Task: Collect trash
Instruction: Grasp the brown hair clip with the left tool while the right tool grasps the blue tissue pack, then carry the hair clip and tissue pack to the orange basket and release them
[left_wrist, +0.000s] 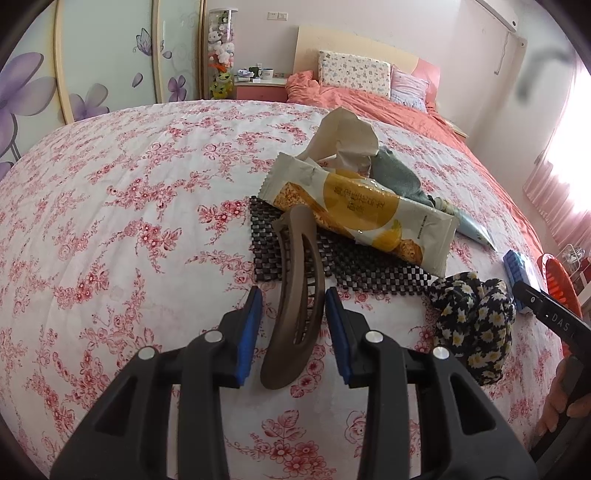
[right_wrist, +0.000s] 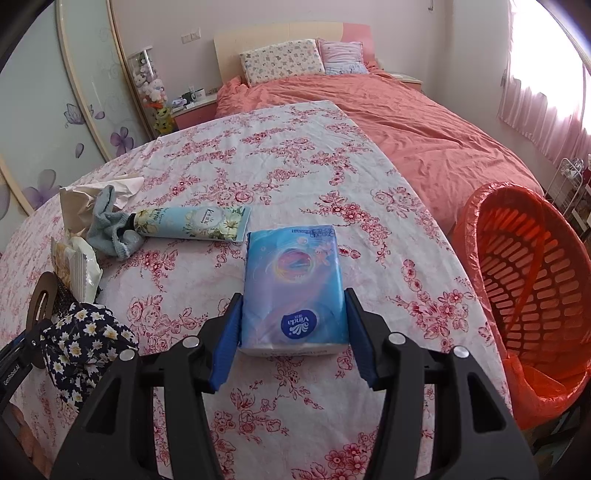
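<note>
My left gripper (left_wrist: 293, 299) is open, its blue pads on either side of a brown hair clip (left_wrist: 295, 295) lying on the floral cloth, not touching it. Beyond the clip lie a yellow-and-white snack wrapper (left_wrist: 365, 214) on a dark mesh mat (left_wrist: 340, 258), crumpled paper (left_wrist: 347, 136) and a grey sock (left_wrist: 397, 177). My right gripper (right_wrist: 291, 299) is open around a blue Vinda tissue pack (right_wrist: 295, 284); the pads stand close to its sides. An orange bin (right_wrist: 532, 295) with a red liner stands to the right, beside the table.
A dark daisy-print scrunchie (left_wrist: 472, 314) lies right of the clip and shows in the right wrist view (right_wrist: 81, 339). A blue hand cream tube (right_wrist: 192, 223) lies behind the tissue pack. A bed with a coral cover (right_wrist: 406, 122) is behind the table.
</note>
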